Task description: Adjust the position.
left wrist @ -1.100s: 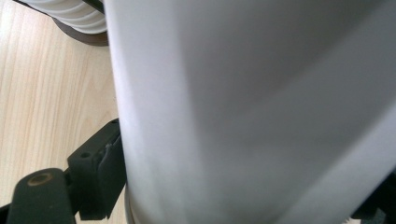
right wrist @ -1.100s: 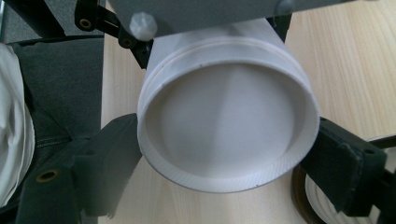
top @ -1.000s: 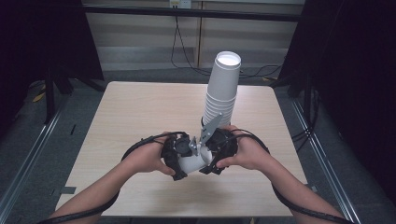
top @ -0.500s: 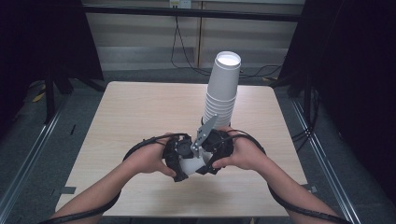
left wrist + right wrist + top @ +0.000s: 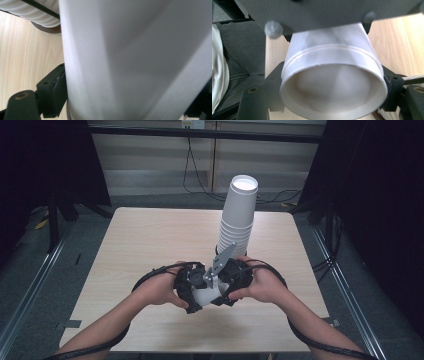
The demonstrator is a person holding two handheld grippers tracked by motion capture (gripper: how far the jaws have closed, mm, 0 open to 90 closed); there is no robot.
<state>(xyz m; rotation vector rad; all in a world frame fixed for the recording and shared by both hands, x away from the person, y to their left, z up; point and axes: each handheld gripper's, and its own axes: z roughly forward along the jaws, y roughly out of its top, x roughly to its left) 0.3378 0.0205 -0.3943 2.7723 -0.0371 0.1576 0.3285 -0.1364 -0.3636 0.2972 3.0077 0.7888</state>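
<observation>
1. Counter (image 5: pixel 150 245) carries the tall cup stack (image 5: pixel 239 215), parked clear behind the hands.
2. Single cup (image 5: pixel 332 82) lies sideways, low over the counter's near edge.
3. Left gripper (image 5: pixel 192 292) and right gripper (image 5: pixel 225 287) pinch it from opposite sides, jaws pressed against its wall, likely separating nested cups.

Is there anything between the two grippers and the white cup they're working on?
Nothing visible is. The left gripper and right gripper both already clamp the white paper cup, jaws on opposite sides of its wall. The tall cup stack stands just behind them on the table, apart from the held cup.
</observation>
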